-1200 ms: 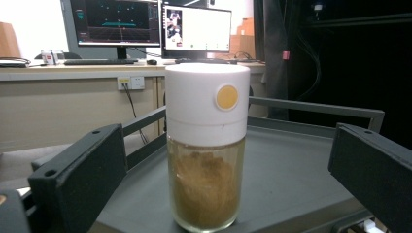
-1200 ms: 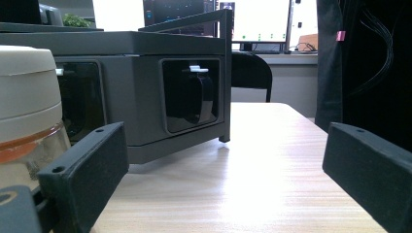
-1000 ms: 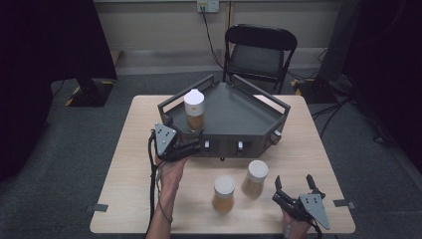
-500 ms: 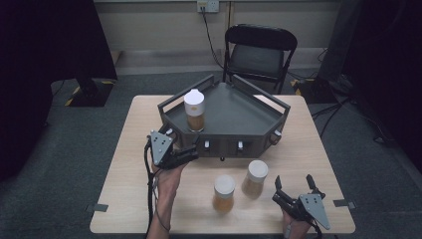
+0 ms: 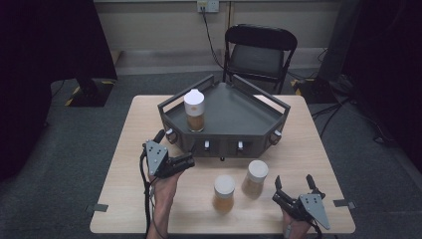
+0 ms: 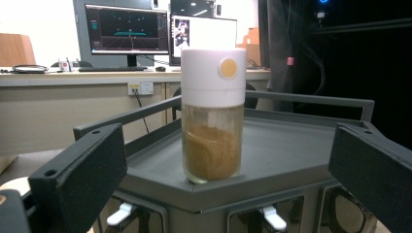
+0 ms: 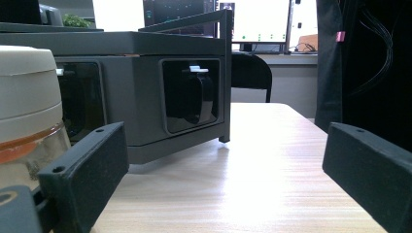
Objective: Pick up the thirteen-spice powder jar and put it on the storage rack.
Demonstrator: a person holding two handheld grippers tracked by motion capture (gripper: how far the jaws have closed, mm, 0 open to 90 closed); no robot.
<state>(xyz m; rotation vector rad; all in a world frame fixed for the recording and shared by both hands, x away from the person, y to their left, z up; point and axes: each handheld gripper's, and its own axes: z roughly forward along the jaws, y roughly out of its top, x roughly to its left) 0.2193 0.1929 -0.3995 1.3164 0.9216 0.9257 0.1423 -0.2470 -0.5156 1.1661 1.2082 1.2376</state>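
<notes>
A glass jar (image 5: pixel 194 110) with a white lid and brown contents stands at the left of the dark grey railed tray (image 5: pixel 239 107). In the left gripper view the same jar (image 6: pixel 212 114) stands upright straight ahead, apart from the two wide-spread jaws. My left gripper (image 5: pixel 183 162) is open and holds nothing, just off the tray's front left corner. Two more white-lidded jars (image 5: pixel 224 193) (image 5: pixel 257 177) stand on the table in front of the tray. My right gripper (image 5: pixel 293 182) rests open near the front right edge, with a jar (image 7: pixel 29 107) to its left.
The tray sits on a raised grey base (image 7: pixel 145 87) with small levers and knobs along its front. The wooden table (image 5: pixel 318 149) has bare room to the right of the base. A black folding chair (image 5: pixel 259 50) stands behind the table.
My left gripper has drawn back from the tray toward the near edge, leaving the jar standing on it. The right gripper and the two table jars have not moved.
</notes>
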